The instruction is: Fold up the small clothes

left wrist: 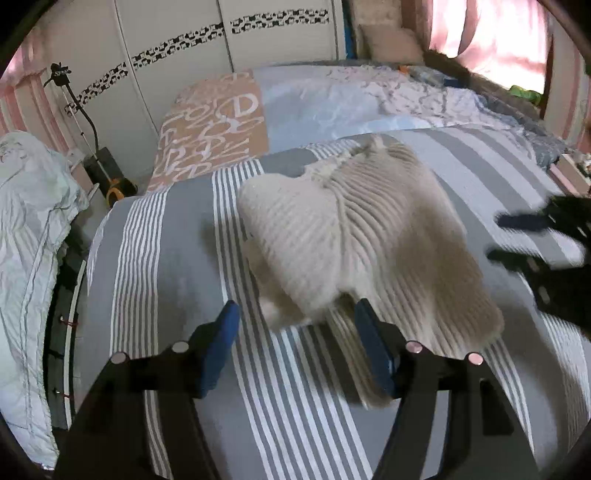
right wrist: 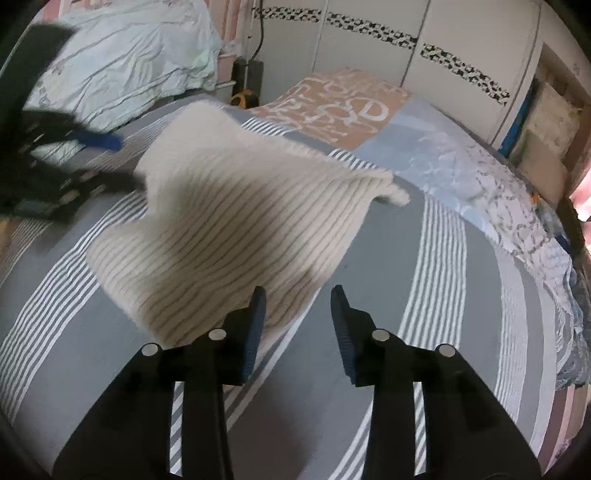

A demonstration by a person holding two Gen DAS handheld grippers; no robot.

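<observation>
Left wrist view shows a wide bed [left wrist: 166,258] covered with a grey and white striped sheet; behind it stands a white wardrobe [left wrist: 177,33] with a black patterned band. At the far end of the bed lie a peach pillow [left wrist: 214,125] with white letters and a pale blue blanket [left wrist: 332,103]. A crumpled light duvet [left wrist: 33,229] hangs at the left side.

In the middle of the bed is a cream ribbed knit garment [left wrist: 369,236], blurred. It appears partly lifted off the sheet, though I cannot tell how far.

The left tongs [left wrist: 295,314] have their blue fingers spread wide, and the near edge of the garment lies between them, just against the right finger [left wrist: 373,350]. The right tongs [right wrist: 297,299] are also spread apart and hold nothing; the garment's near edge is beside their left finger [right wrist: 255,325].
</observation>
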